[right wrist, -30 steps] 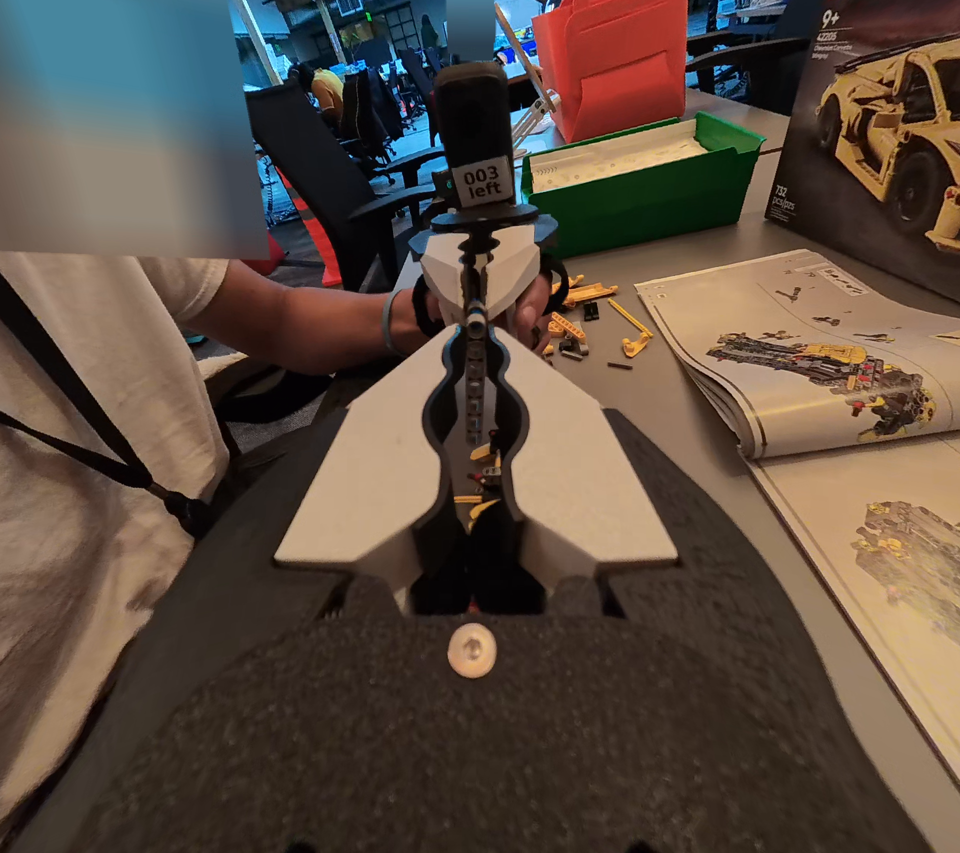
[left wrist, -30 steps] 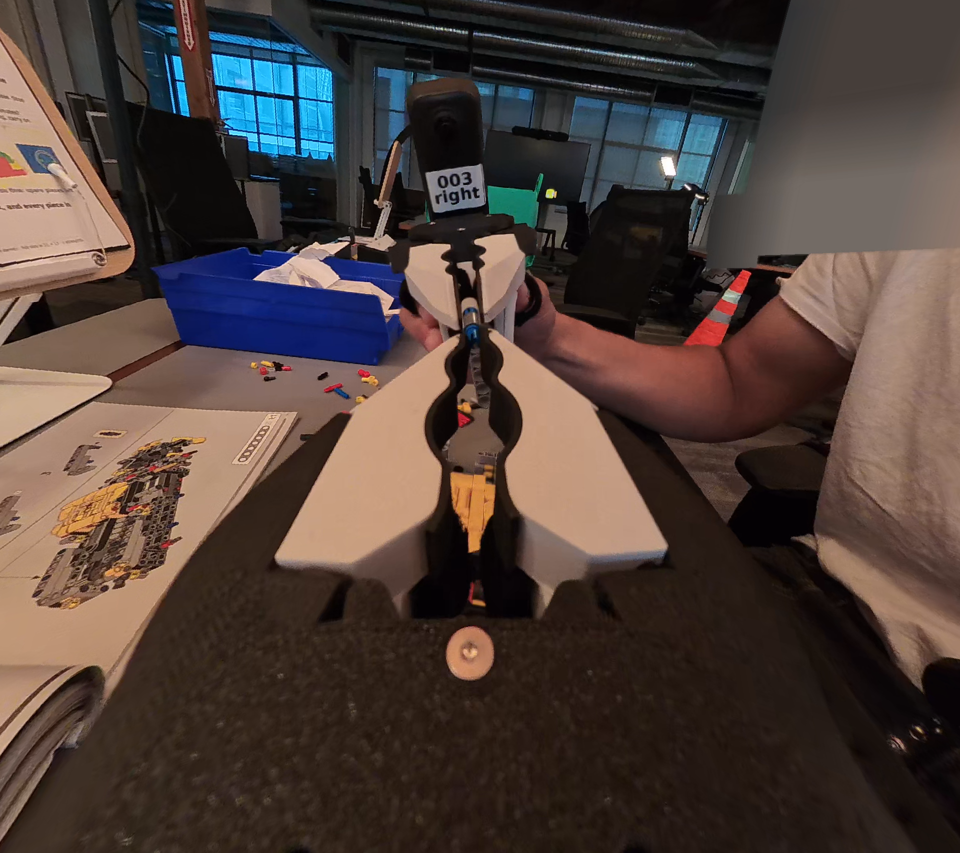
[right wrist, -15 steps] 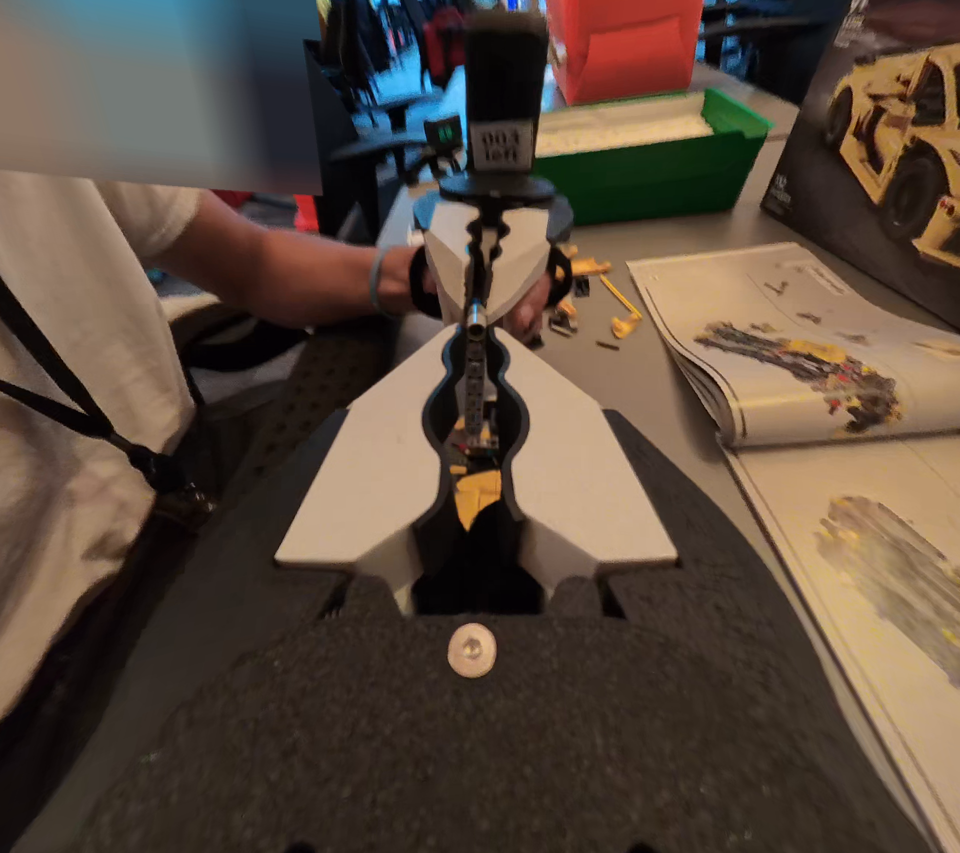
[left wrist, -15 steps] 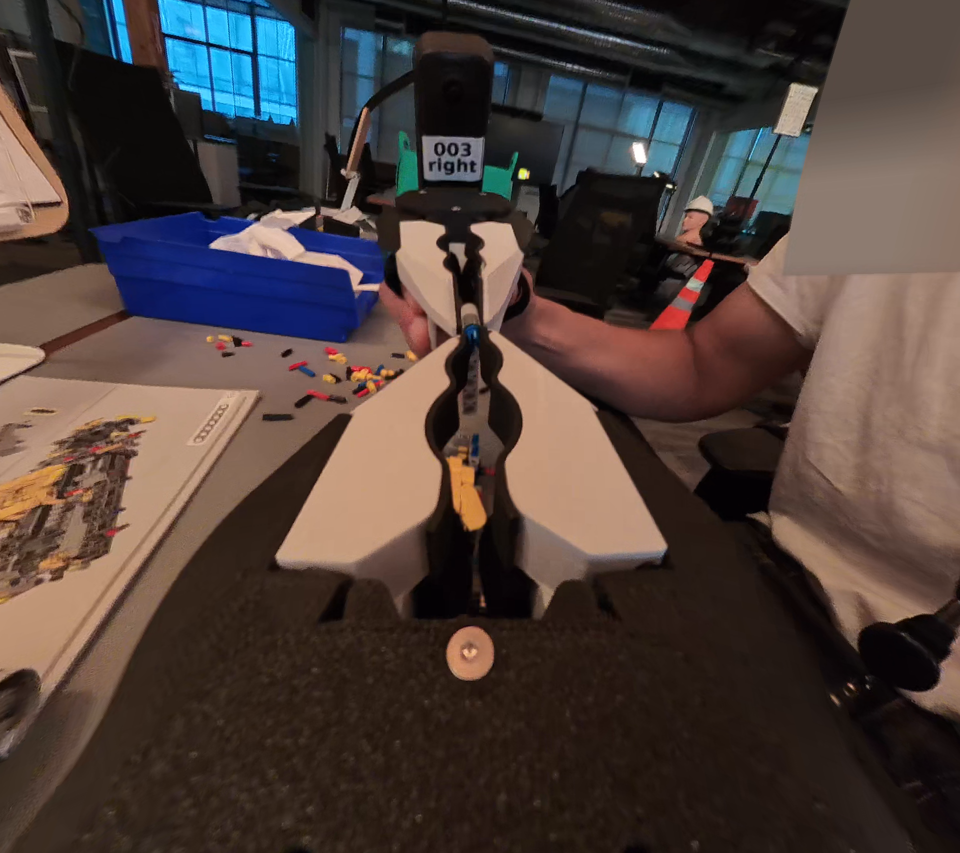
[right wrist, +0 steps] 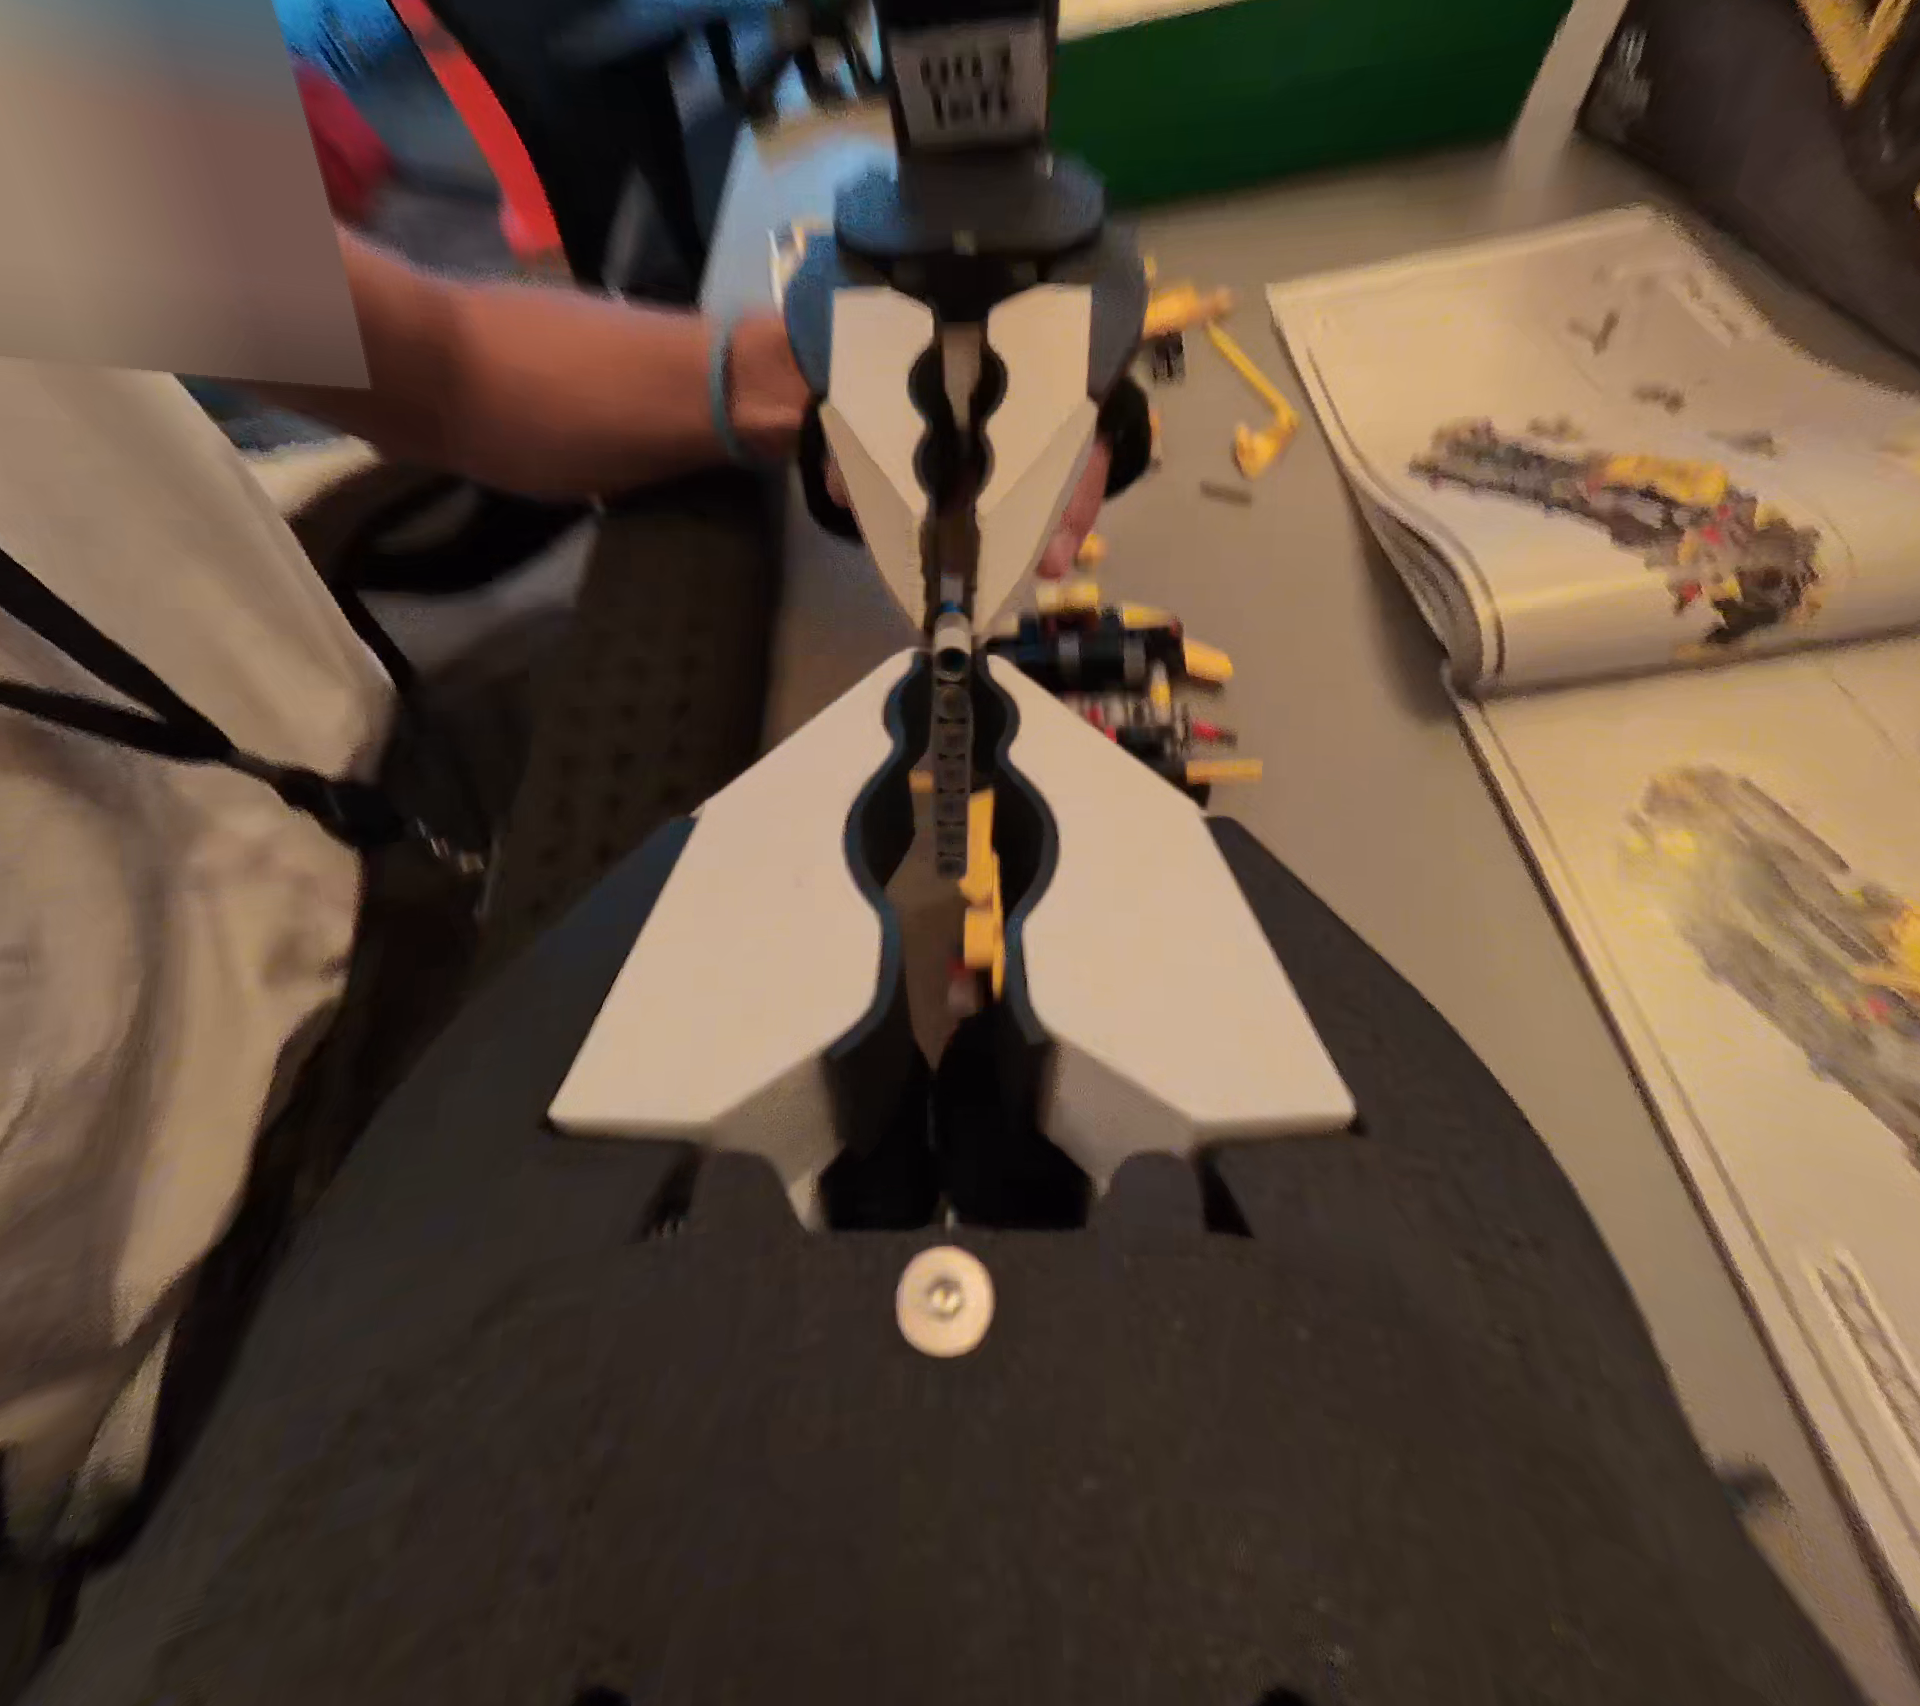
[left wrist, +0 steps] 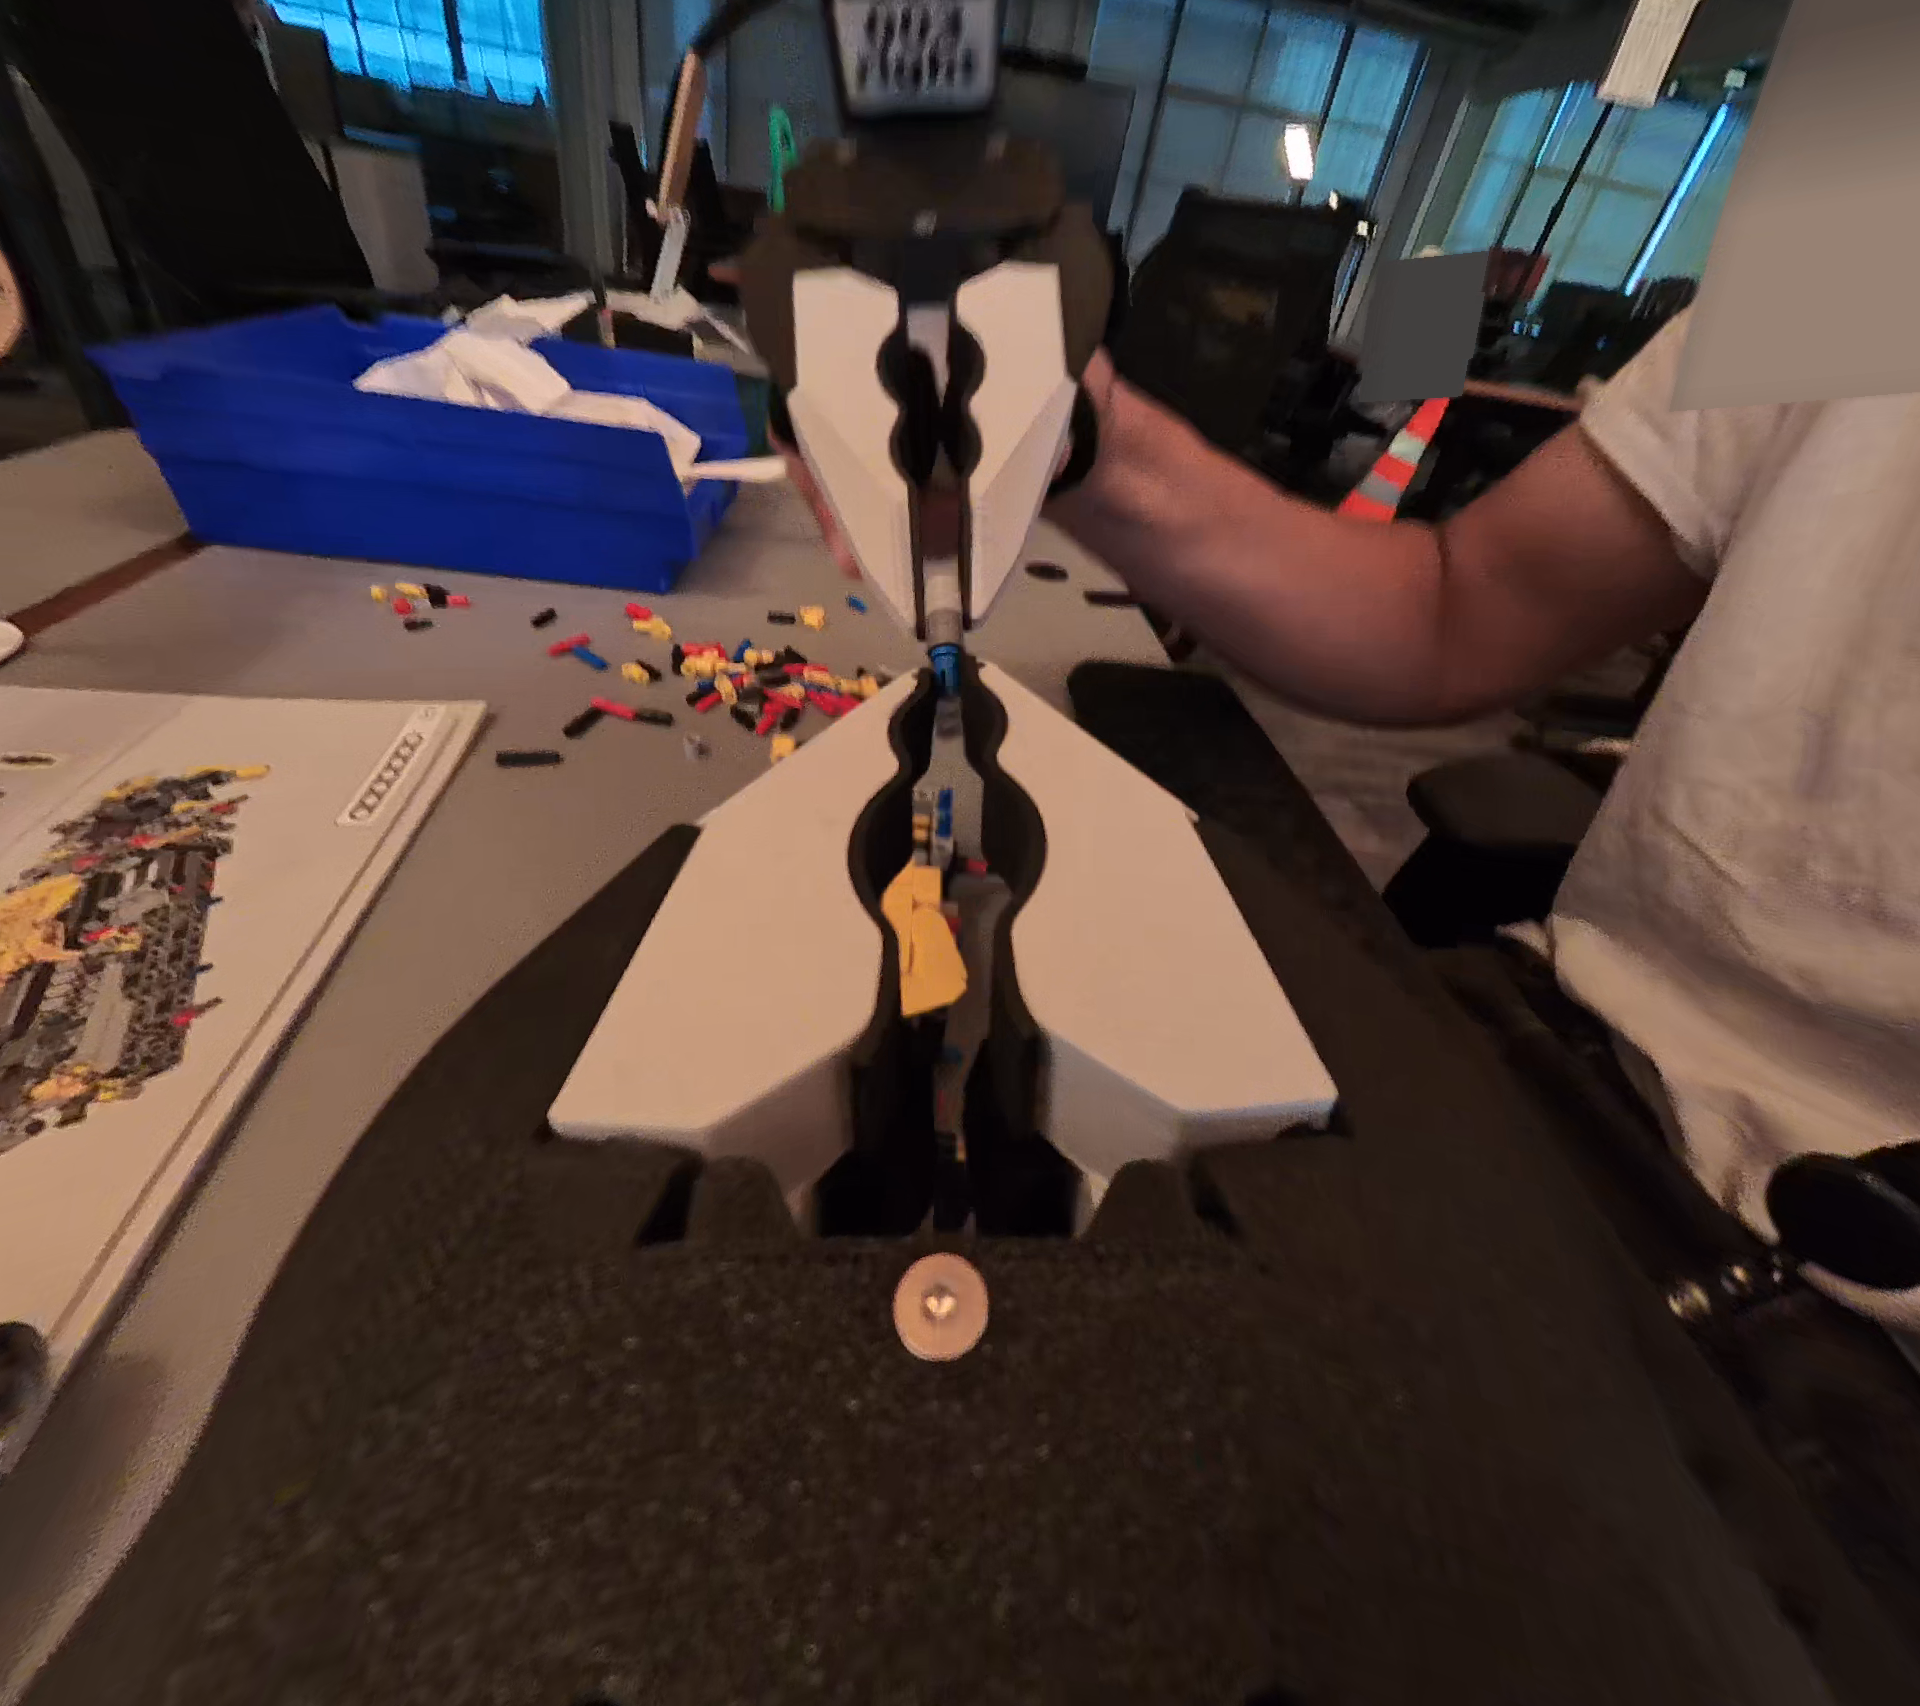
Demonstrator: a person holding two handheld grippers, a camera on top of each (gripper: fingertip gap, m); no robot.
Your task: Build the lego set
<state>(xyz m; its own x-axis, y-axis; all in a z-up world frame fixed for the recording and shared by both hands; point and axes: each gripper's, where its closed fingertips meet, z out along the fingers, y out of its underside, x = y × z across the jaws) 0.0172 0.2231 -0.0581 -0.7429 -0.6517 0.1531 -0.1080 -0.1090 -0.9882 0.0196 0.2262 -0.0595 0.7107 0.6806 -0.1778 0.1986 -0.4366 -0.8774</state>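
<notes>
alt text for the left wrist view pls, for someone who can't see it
The left gripper and the right gripper meet tip to tip over a grey table, both shut on a thin lego piece. Behind lie scattered small lego parts, a blue bin and an open instruction booklet.

- A grey pin (left wrist: 940,594) with a blue end (left wrist: 942,655) is held in the air between the two gripper tips, above the table's near edge.
- A partly built model (right wrist: 1117,680) in black, yellow and red lies on the grey table (right wrist: 1351,721), just beside the open instruction booklet (right wrist: 1621,461).
- Loose small pieces (left wrist: 748,680) in red, yellow, black and blue lie scattered on the table in front of the blue bin.
- A few yellow parts (right wrist: 1262,409) lie farther back, near the booklet's far corner.
</notes>
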